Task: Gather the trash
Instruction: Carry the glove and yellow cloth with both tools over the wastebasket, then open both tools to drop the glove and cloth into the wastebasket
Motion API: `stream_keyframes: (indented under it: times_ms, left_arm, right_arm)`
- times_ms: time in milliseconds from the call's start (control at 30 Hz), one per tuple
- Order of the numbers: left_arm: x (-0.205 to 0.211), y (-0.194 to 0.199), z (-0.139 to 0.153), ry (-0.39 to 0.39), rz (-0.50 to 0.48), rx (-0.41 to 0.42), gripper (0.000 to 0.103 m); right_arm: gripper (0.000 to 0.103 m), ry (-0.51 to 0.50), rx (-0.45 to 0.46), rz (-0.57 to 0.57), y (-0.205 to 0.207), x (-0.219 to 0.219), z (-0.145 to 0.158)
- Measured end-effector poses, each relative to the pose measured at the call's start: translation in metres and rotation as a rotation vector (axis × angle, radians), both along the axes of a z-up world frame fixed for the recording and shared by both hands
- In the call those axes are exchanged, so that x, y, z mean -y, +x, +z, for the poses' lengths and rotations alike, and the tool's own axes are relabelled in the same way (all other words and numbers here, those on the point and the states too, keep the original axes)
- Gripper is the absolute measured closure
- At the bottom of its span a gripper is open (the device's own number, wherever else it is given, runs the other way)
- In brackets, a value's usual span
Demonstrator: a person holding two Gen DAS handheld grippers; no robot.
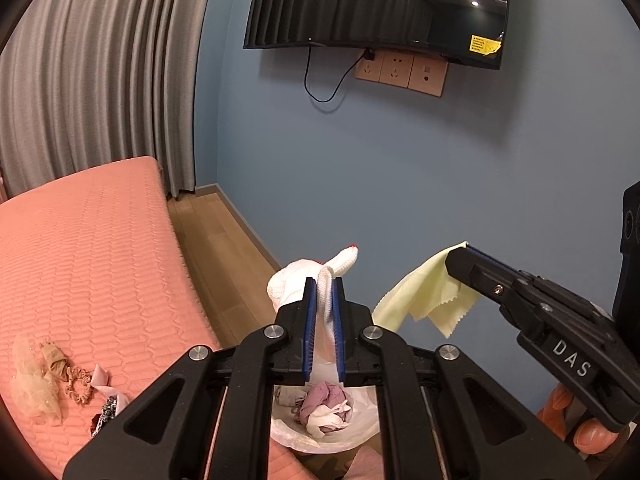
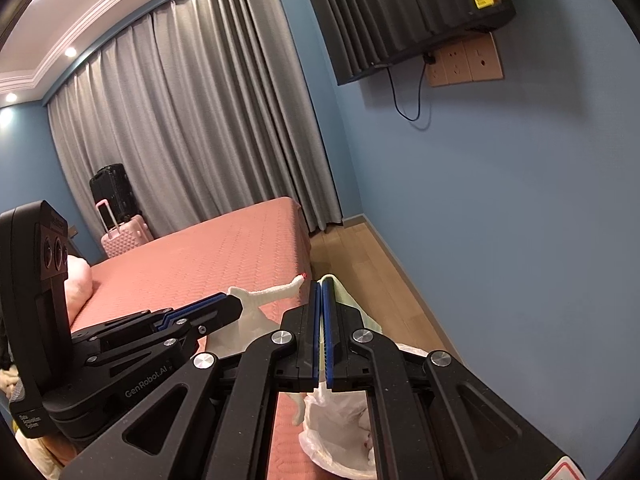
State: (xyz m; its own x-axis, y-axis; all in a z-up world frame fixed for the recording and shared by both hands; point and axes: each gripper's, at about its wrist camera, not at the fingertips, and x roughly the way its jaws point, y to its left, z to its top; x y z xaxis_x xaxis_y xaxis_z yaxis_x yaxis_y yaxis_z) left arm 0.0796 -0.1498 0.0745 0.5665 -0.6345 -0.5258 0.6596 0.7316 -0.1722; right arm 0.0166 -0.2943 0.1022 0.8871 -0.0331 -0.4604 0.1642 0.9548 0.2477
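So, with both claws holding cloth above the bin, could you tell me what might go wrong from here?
1. The left claw pinches the white sock by a fold; its loose bulk could land outside the lined bin.
2. The right claw grips only a corner of the yellow cloth, which hangs beside the bin, so it may miss.

Bedroom bkgd: grey curtain (image 2: 192,120), full height, L of corner. Blue wall (image 1: 400,168) w/ TV (image 1: 376,4), yellow sticker (image 1: 485,45) at its lower R corner; socket panel (image 1: 402,70) just below, black cable (image 1: 320,80) hanging. Black suitcase (image 2: 110,186) behind pink suitcase (image 2: 126,232). Wood floor (image 1: 224,240).
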Motion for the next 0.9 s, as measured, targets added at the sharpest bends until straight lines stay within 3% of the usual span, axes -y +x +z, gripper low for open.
stream_keyframes:
  times_ms: [267, 400, 433, 600, 900]
  left_arm:
    - [0.018, 0.006, -0.014, 0.019, -0.005, -0.024, 0.09]
    - [0.02, 0.005, -0.015, 0.016, 0.011, -0.018, 0.05]
    - [0.02, 0.004, -0.015, 0.012, 0.017, -0.008, 0.045]
    - [0.018, 0.004, -0.014, 0.027, 0.032, 0.01, 0.045]
    - [0.001, 0.005, -0.013, 0.019, 0.07, 0.007, 0.045]
  right_arm:
    - [0.099, -0.001, -0.023, -0.03, 0.002, 0.006, -0.015]
    - [0.098, -0.01, -0.022, -0.044, 0.001, 0.006, -0.017]
    - [0.098, -0.009, -0.024, -0.047, 0.001, 0.007, -0.018]
    - [0.084, 0.003, -0.027, -0.047, 0.001, 0.006, -0.02]
    - [0.081, -0.005, -0.03, -0.02, 0.002, -0.011, -0.02]
